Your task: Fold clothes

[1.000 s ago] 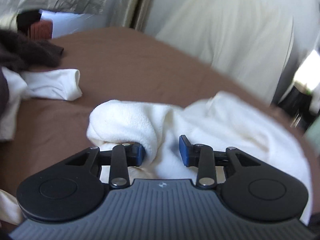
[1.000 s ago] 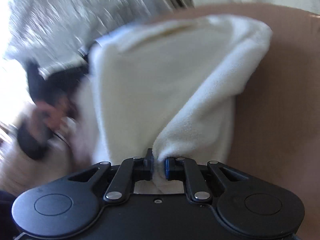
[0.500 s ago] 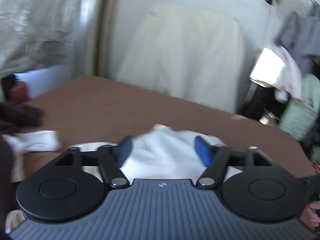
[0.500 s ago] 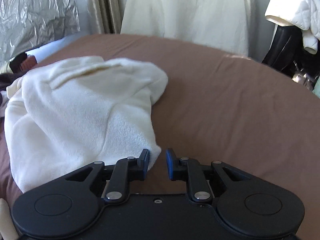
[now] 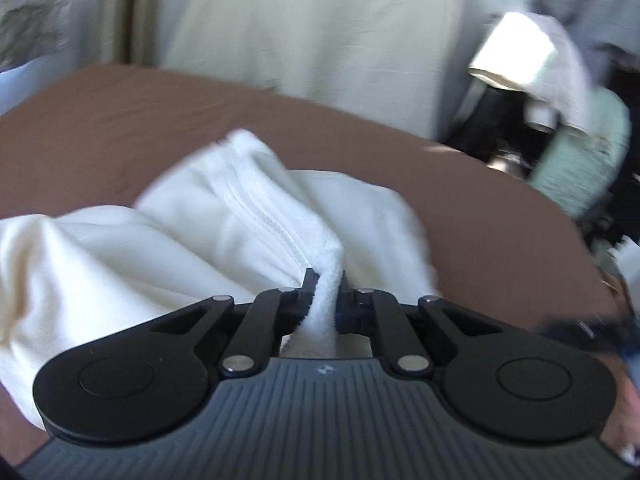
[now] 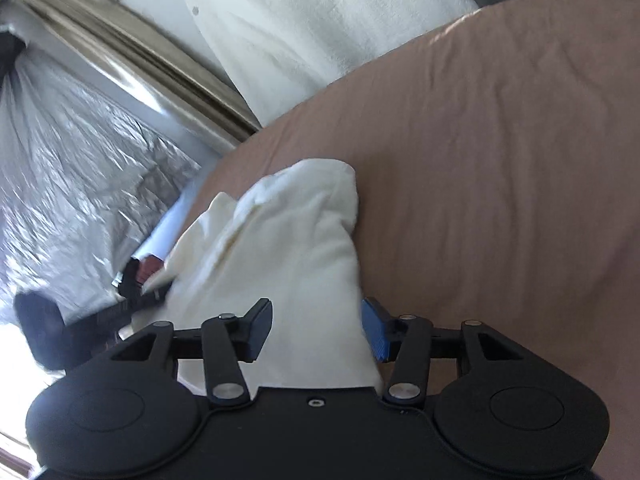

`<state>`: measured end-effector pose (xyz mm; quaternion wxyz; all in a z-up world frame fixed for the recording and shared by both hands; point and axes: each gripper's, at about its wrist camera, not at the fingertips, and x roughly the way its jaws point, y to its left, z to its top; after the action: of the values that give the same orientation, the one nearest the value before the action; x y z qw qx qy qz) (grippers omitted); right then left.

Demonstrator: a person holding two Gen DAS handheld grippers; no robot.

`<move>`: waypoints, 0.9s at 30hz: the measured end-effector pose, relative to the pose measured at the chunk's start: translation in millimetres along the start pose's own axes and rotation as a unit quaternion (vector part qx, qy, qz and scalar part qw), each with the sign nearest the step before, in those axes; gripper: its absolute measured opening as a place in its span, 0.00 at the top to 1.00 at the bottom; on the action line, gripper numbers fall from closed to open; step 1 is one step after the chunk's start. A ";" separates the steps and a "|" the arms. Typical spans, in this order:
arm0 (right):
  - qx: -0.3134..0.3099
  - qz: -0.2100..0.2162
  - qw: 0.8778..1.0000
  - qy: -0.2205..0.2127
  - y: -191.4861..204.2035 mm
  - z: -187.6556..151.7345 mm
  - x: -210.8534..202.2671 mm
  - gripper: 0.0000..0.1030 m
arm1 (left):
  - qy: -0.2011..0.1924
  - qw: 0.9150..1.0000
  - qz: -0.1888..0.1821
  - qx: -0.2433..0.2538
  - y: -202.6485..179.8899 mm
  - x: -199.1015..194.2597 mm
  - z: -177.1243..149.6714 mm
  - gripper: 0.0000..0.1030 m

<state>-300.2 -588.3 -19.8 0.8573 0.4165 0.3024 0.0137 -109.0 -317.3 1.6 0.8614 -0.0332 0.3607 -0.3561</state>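
Left wrist view: left claw [image 5: 325,286] clenched on fleece garment's [image 5: 224,216] edge to lift it; right claw [image 6: 316,330] released, jaws just opened, straddling fleece on the bed [image 6: 500,160].

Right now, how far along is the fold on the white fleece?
Done: little, the fleece lies bunched on the brown bed, with no neat fold visible. In hand: the left gripper is shut on an edge near the zipper; the right gripper has just been opening, fleece between its jaws but unpinched. Left: spread it flat, then fold.
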 end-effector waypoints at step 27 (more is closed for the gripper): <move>-0.120 -0.035 0.988 -0.095 56.8 9.8 83.0 0.89 | 0.015 0.992 -0.111 0.050 -38.1 -49.9 -73.5 0.93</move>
<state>-214.3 -535.2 -16.3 0.9260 0.2989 0.2298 -0.0193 -203.1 -299.2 -10.9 0.8116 -0.0244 0.3491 -0.4678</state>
